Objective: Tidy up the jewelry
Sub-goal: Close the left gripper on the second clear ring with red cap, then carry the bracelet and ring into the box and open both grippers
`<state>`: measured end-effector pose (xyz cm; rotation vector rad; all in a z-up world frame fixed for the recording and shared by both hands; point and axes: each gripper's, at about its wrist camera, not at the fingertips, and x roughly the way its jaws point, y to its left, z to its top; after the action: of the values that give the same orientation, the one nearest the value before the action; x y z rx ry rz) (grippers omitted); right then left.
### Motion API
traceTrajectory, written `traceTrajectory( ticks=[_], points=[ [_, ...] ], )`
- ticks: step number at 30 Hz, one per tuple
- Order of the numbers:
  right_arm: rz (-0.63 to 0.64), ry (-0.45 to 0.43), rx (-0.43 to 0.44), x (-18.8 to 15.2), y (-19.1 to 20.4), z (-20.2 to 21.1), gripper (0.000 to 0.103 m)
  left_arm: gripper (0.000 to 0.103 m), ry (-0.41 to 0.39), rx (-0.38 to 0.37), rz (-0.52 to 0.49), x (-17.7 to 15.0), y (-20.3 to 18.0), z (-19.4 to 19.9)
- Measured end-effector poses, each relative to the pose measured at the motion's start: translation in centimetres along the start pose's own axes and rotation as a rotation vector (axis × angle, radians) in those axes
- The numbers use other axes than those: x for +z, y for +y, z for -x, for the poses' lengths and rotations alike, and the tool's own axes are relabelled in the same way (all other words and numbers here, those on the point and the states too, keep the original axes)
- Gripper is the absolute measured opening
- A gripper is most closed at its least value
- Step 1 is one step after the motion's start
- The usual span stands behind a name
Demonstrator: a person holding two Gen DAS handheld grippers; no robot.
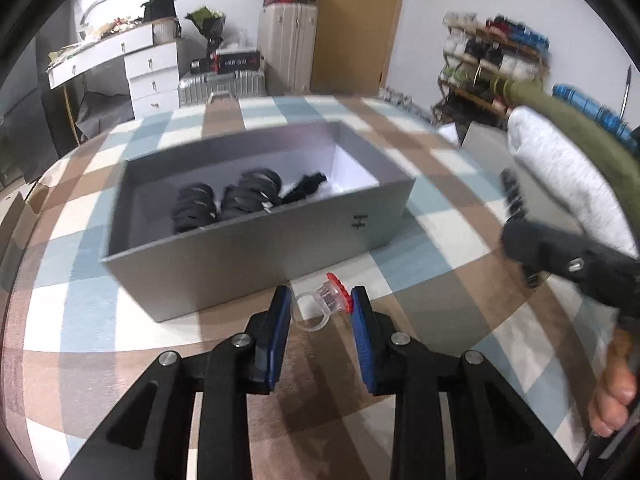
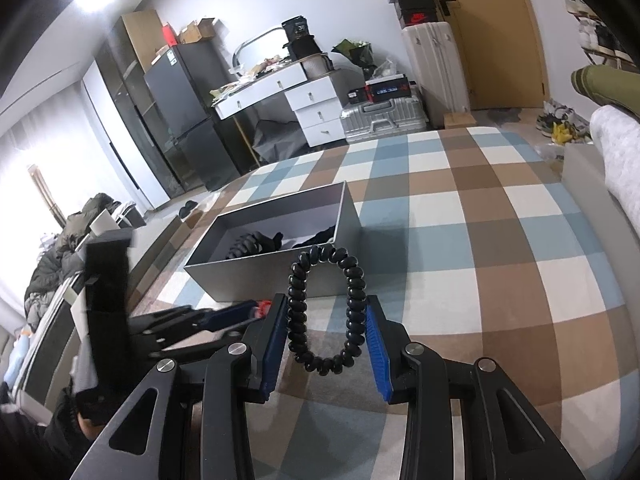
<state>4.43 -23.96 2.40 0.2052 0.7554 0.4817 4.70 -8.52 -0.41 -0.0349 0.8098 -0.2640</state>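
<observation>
On checked cloth (image 1: 440, 236): grey box (image 1: 256, 264) holds black coiled bands (image 1: 224, 200); left gripper (image 1: 320, 308) pinching clear ring (image 1: 320, 304).

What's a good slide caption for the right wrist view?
Right gripper holds a black spiral bracelet before the open grey box on the checked cloth.

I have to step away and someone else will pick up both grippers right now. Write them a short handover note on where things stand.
Left gripper: jaws around the clear ring with a red top, pads touching both ends, just in front of the grey box.
Right gripper: shut on a black coil bracelet, held near the box's front wall.
Done: several black coiled pieces already lie inside the box.
Left: put the bracelet and the ring into the box. No other loose jewelry shows on the checked cloth.
</observation>
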Motion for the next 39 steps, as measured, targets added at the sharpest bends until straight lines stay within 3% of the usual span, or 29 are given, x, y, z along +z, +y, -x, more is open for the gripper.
traceTrajectory(
  ticks=[8,14,21,29,39],
  points=[
    [0.043,-0.008,-0.002,-0.5,1.5,-0.7,0.036,0.024,-0.153,-0.017,0.045,1.3,2.4,3.3],
    [0.092,-0.02,-0.006,-0.6,3.1,-1.3,0.036,0.024,-0.22,0.009,0.053,3.1,4.0,3.2],
    [0.124,-0.037,-0.026,0.7,4.0,-1.9,0.036,0.024,-0.236,0.06,0.046,4.8,5.7,1.5],
    [0.149,-0.056,-0.07,2.8,4.6,-2.7,0.036,0.024,-0.243,0.007,0.122,3.8,7.6,1.4],
    [0.188,-0.039,-0.068,5.2,5.7,-6.4,0.036,0.024,-0.22,0.023,0.131,3.6,7.8,1.0]
  ],
)
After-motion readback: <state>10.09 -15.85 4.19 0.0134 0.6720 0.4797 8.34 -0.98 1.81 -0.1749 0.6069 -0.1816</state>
